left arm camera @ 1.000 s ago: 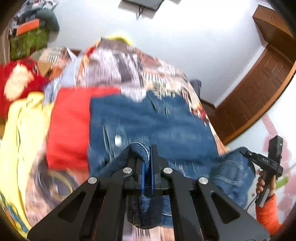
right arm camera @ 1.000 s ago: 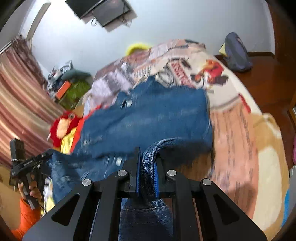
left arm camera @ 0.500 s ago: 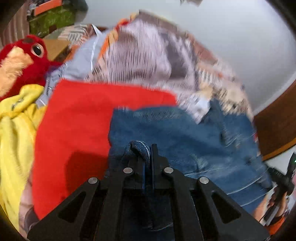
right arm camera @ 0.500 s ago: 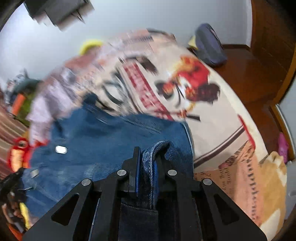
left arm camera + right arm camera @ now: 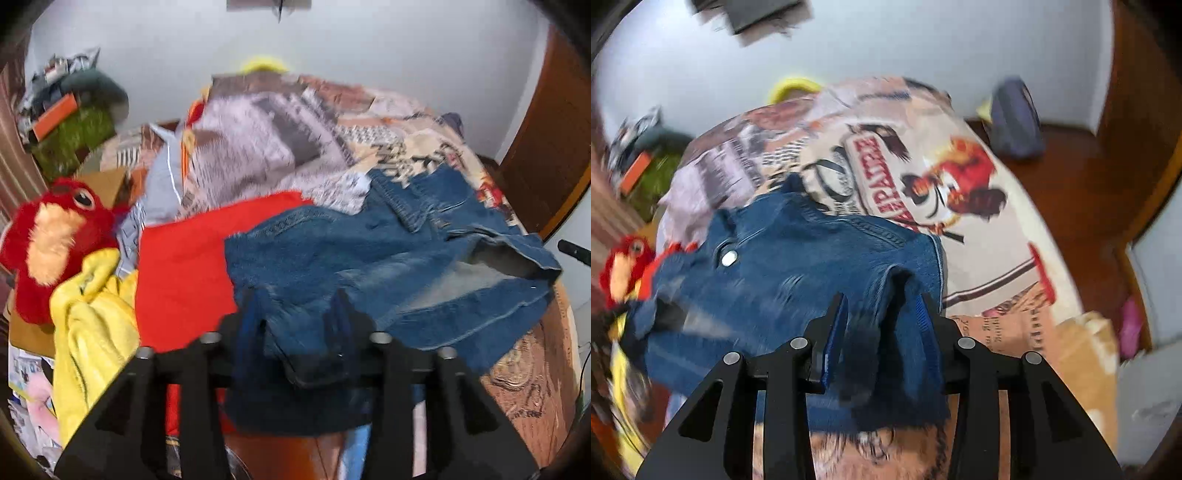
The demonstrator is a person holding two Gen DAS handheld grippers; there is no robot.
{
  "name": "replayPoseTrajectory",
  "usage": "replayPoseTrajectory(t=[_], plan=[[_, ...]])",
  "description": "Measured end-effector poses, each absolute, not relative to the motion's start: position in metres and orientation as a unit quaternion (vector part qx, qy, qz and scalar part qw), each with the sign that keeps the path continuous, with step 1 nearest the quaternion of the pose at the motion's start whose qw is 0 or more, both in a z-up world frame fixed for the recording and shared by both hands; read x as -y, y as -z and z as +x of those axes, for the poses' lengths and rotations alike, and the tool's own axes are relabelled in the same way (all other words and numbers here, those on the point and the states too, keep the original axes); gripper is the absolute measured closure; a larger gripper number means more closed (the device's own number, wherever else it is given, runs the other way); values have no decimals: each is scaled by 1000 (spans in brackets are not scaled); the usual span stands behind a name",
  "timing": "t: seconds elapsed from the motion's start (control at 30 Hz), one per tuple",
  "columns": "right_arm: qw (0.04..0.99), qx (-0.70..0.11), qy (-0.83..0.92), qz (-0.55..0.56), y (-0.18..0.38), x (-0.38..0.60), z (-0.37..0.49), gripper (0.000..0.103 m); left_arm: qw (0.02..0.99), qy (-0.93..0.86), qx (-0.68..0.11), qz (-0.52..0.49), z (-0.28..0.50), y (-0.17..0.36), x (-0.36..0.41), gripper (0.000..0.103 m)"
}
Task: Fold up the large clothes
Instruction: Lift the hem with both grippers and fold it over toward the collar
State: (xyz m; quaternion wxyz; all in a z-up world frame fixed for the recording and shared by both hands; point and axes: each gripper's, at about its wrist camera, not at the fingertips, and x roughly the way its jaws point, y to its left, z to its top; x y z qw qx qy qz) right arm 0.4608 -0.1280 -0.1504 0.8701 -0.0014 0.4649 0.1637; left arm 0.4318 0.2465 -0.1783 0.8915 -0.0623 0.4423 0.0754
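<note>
A blue denim jacket (image 5: 388,258) lies folded over on the printed bedspread (image 5: 280,147). It also shows in the right wrist view (image 5: 798,266), with a metal button facing up. My left gripper (image 5: 295,310) is open, its fingers standing either side of the jacket's near edge. My right gripper (image 5: 882,314) is open too, with a fold of denim loose between its fingers. Neither grips the cloth.
A folded red garment (image 5: 184,266) lies left of the jacket, beside a yellow garment (image 5: 92,317) and a red plush toy (image 5: 55,236). A cluttered shelf (image 5: 70,122) stands at the far left. A bag (image 5: 1015,118) sits on the wooden floor right of the bed.
Both grippers have opened and let go of the denim. The jacket edge they carried forward now lies on the rest of the jacket. Both grippers have drawn back a little.
</note>
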Motion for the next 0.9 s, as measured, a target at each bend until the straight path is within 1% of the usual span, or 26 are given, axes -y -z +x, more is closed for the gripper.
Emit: replayPoseTrajectory(t=[0.03,0.1,0.17,0.23,0.37,0.5,0.57,0.7,0.77,0.8,0.87,0.9], plan=[[871,-457,-180,-6,144,123,451,67,895,-71,-436,-63,426,172,-241,58],[870,-448,-207,-16,137,115,432,60,898,-56,-431,-65,420,166,-231,58],[866,-446,-223,-28,137,107,420,60,896,-31,-437,-68,416,168,-218,55],[858,-454,-238,-37,142,96,411,60,889,-10,-453,-62,414,179,-203,55],[835,-484,-257,-35,168,76,407,60,866,29,-494,-74,417,211,-180,55],[810,-521,-269,-18,196,57,411,60,852,35,-517,-71,430,239,-166,55],[793,-541,-278,-15,207,46,414,60,851,30,-521,-67,441,248,-165,55],[802,-527,-278,-45,209,24,431,60,847,29,-526,-65,470,257,-175,55],[800,-528,-278,-60,210,15,446,60,848,13,-528,-49,491,260,-184,55],[801,-528,-274,-72,209,11,453,60,849,2,-527,-39,504,258,-189,57],[816,-511,-252,-100,202,-1,479,63,854,-20,-520,-24,531,247,-201,66],[834,-492,-224,-112,193,-4,493,63,856,-29,-515,-25,544,238,-208,69]])
